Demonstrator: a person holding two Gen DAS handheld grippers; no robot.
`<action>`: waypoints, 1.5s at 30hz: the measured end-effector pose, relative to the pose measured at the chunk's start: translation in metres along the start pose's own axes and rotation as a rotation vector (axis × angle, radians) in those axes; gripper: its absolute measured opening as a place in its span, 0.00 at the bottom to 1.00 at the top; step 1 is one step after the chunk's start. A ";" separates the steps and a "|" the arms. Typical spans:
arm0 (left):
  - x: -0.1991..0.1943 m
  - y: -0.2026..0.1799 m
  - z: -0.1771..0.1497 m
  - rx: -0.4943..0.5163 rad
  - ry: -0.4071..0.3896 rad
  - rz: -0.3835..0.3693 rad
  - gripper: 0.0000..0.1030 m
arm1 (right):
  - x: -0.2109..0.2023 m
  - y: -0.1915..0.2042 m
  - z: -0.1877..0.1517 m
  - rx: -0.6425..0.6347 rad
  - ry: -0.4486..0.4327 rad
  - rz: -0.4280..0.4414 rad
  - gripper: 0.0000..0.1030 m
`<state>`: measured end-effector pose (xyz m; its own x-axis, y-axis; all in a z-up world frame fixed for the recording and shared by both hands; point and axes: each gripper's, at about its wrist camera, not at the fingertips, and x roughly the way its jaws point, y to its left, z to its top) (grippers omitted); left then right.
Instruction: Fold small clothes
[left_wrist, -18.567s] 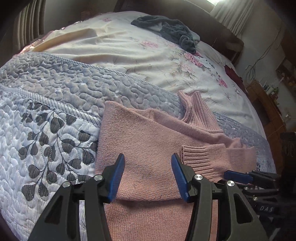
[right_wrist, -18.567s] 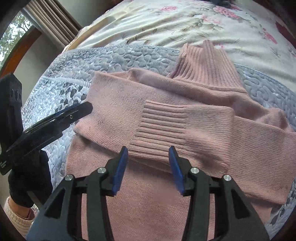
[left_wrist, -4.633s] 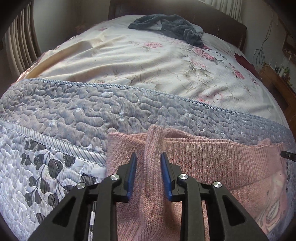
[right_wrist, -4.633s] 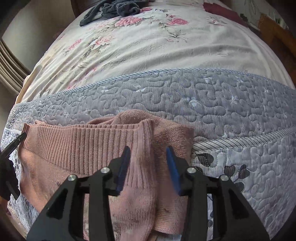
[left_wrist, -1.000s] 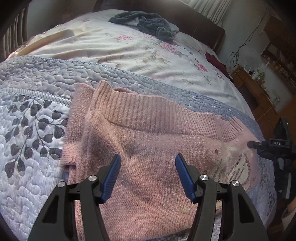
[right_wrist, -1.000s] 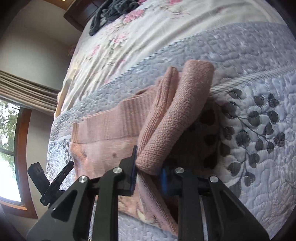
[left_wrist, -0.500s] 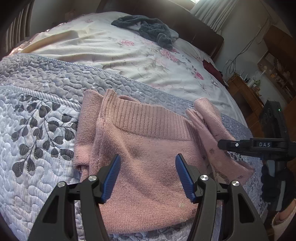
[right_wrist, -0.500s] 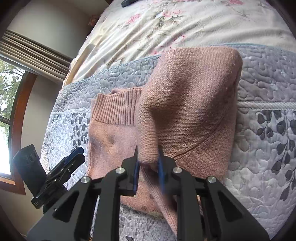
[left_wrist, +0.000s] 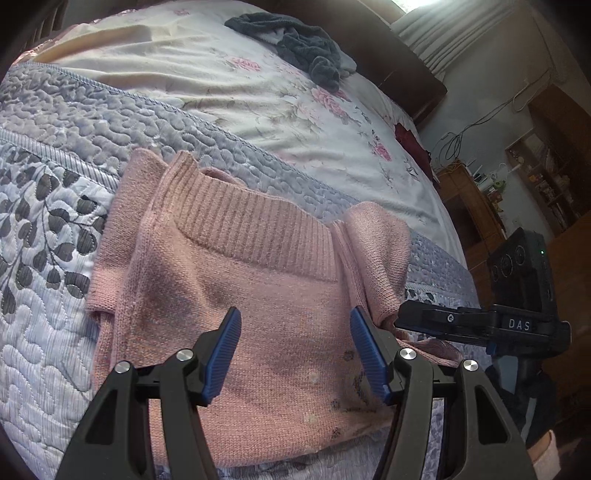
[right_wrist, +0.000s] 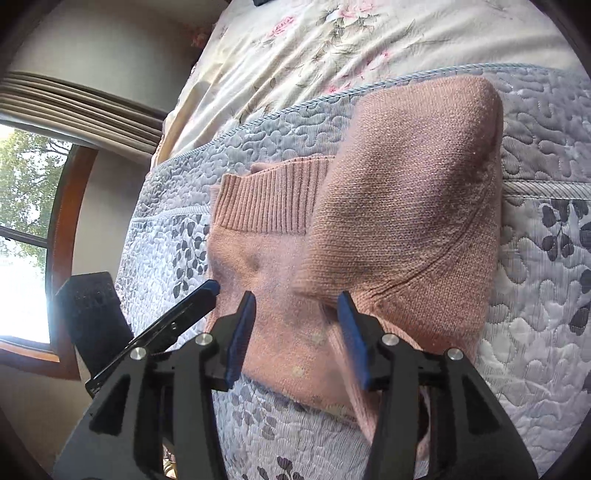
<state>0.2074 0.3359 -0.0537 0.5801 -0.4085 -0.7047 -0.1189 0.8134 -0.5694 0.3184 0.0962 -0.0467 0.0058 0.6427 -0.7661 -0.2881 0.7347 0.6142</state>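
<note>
We are looking down on a pink knit sweater that is lying partly folded on the grey quilted bedspread, near the bed's front edge. Its ribbed band is facing away from us, and the right side of the garment is lying doubled over toward the middle as a thick folded flap.

Our left gripper is hovering above the sweater's front panel with its blue pads spread wide and gripping nothing. Our right gripper is likewise hanging with its fingers released, the pads apart over the near edge of the folded flap; from the left wrist view its black body is showing at the sweater's right edge.

Beyond the quilt, a floral sheet is covering the rest of the bed, and a dark grey garment is lying crumpled near the headboard. A small dark red cloth is sitting at the bed's far right edge.
</note>
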 end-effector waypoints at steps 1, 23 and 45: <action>0.003 -0.003 0.000 -0.008 0.003 -0.014 0.60 | -0.010 -0.001 -0.001 -0.009 -0.013 -0.008 0.45; 0.116 -0.055 0.003 -0.145 0.183 -0.138 0.64 | -0.071 -0.166 -0.079 0.213 -0.103 -0.144 0.50; 0.036 -0.082 0.011 0.045 -0.015 -0.179 0.21 | -0.046 -0.154 -0.086 0.182 -0.076 -0.194 0.54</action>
<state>0.2470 0.2589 -0.0272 0.6008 -0.5425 -0.5871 0.0230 0.7459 -0.6657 0.2798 -0.0655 -0.1223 0.1177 0.4957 -0.8605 -0.0974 0.8681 0.4868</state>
